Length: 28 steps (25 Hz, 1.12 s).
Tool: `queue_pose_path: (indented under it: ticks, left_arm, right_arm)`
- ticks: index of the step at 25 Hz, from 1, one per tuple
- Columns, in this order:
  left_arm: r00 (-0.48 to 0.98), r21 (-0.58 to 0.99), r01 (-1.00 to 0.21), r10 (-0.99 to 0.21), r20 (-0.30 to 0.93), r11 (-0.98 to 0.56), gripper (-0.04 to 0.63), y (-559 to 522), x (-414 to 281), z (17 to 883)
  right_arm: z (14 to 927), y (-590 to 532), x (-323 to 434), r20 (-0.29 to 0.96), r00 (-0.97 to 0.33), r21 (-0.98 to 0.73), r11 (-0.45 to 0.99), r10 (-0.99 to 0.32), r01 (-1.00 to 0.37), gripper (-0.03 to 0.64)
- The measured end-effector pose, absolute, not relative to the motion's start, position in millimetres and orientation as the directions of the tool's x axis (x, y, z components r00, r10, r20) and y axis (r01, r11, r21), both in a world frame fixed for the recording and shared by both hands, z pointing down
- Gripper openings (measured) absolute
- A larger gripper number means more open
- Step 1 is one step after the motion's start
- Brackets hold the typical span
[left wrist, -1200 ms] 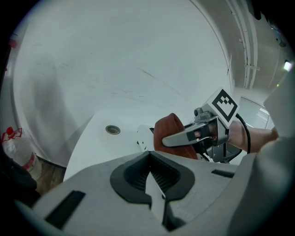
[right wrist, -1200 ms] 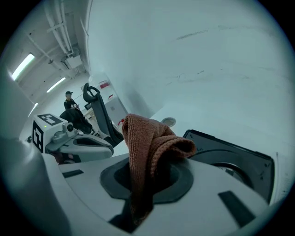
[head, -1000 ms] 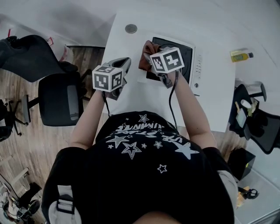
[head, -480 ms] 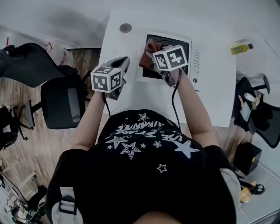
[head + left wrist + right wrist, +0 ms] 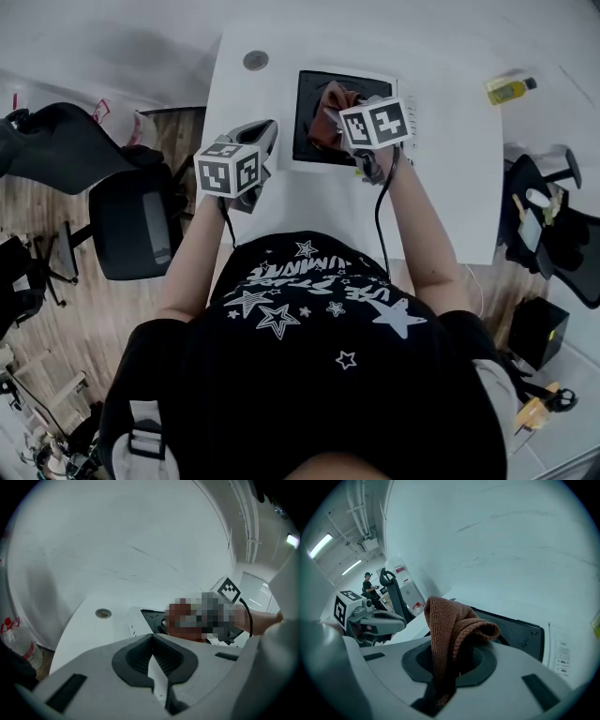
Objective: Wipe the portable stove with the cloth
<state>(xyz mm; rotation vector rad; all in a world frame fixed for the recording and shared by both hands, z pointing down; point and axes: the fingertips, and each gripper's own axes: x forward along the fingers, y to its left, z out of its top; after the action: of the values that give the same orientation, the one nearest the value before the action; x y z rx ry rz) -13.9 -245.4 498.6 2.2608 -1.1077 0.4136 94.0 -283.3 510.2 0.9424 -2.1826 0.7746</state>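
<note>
The brown cloth [image 5: 451, 620] is pinched between the jaws of the right gripper [image 5: 452, 670]. The jaws are closed on its lower folds, and a bunched wad is left standing out past the tips. This is probably so that fabric, not hard plastic, is what meets the surface. The wad is carried over the black top of the portable stove [image 5: 314, 89], toward the middle of that panel, where wiping is to be done. From overhead it cannot quite be told whether the cloth is pressed onto the panel or held just above it. The stove's white control strip, on its right side, is left uncovered by the gripper.

The jaws of the left gripper [image 5: 154, 667] are drawn together, with only a sliver of light between the pads and nothing caught there. This gripper is held to the left of the stove, near its front corner and clear of the black panel. That placement is judged to keep it out of the path of the wiping stroke, while leaving it close enough to steady the casing if that is wanted.

The stove is set on a white bench [image 5: 441, 206]. A round cap [image 5: 255, 60] is let into the bench to the left of the stove. A small bottle of yellow liquid [image 5: 511, 89] lies well to the right of the stove, safely apart from the work.
</note>
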Motion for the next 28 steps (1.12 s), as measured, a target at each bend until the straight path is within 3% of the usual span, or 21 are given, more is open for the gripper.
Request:
queue_pose_path:
  ticks: [28]
  left_arm:
    - [0.634,0.336,-0.769,-0.581,0.51,-0.544,0.005,-232,62,490]
  right_arm:
    - [510,-266,231,0.732,-0.461,-0.253,0.428,-0.502,-0.868,0.067]
